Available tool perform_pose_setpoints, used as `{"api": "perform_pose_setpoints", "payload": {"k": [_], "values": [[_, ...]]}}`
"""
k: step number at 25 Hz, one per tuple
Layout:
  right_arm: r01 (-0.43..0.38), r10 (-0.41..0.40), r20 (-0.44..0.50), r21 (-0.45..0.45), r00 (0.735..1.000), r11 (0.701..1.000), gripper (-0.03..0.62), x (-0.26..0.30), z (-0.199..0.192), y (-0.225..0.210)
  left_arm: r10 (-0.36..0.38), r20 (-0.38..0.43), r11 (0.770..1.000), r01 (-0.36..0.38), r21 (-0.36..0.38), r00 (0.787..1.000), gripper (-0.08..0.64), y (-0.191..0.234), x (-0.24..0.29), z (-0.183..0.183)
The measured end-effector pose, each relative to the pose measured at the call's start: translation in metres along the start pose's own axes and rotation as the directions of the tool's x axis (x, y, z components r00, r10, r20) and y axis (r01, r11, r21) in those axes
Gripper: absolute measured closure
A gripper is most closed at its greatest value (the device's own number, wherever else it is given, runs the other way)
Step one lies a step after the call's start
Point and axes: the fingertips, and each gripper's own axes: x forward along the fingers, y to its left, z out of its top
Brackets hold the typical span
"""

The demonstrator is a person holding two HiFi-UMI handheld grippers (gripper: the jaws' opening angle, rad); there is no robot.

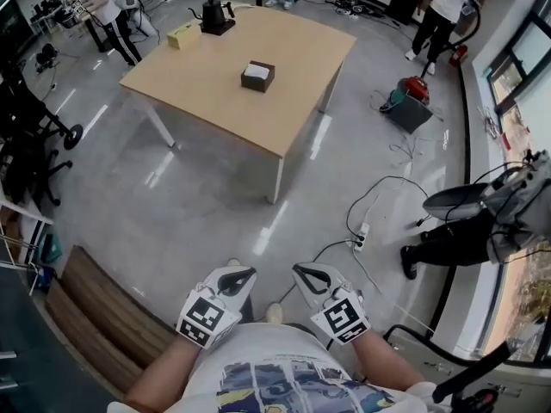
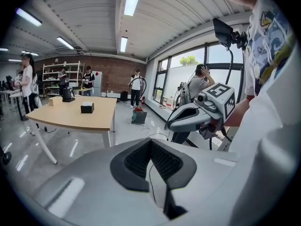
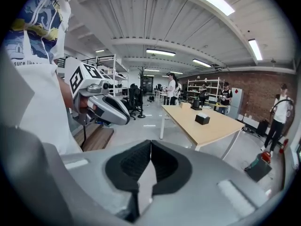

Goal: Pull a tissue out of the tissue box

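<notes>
A dark tissue box (image 1: 257,76) with a white tissue showing at its top stands on the light wooden table (image 1: 215,80), far ahead of me across the floor. It also appears small in the left gripper view as the tissue box (image 2: 87,108) and in the right gripper view as the tissue box (image 3: 202,118). My left gripper (image 1: 244,275) and right gripper (image 1: 303,274) are held side by side close to my body, far short of the table. Both are shut with nothing between the pads. Each shows in the other's view: right gripper (image 2: 197,114), left gripper (image 3: 106,108).
A black kettle (image 1: 213,15) and a tan box (image 1: 183,34) sit at the table's far end. A power strip with cables (image 1: 360,235) lies on the floor ahead to the right, and a red vacuum (image 1: 416,89) beyond it. A wooden bench (image 1: 95,317) is at my left. People stand around the room.
</notes>
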Motion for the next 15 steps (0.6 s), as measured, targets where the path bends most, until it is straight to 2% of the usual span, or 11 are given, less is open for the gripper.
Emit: {"api": "perform_pose_setpoints", "payload": {"k": [4, 7, 15], "values": [[-0.004, 0.003, -0.014, -0.012, 1.0, 1.0, 0.588, 0.035, 0.028, -0.01, -0.015, 0.044, 0.999, 0.013, 0.041, 0.999, 0.557, 0.042, 0.002, 0.025], [0.009, -0.011, -0.025, -0.069, 1.0, 0.998, 0.588, 0.063, 0.055, -0.023, -0.017, 0.058, 1.0, 0.016, 0.023, 0.998, 0.557, 0.081, -0.002, 0.032], [0.066, -0.068, -0.049, -0.038, 0.997, 0.997, 0.588, 0.13, 0.094, -0.057, -0.053, 0.038, 0.996, 0.05, 0.075, 0.998, 0.557, 0.171, -0.008, 0.035]]}}
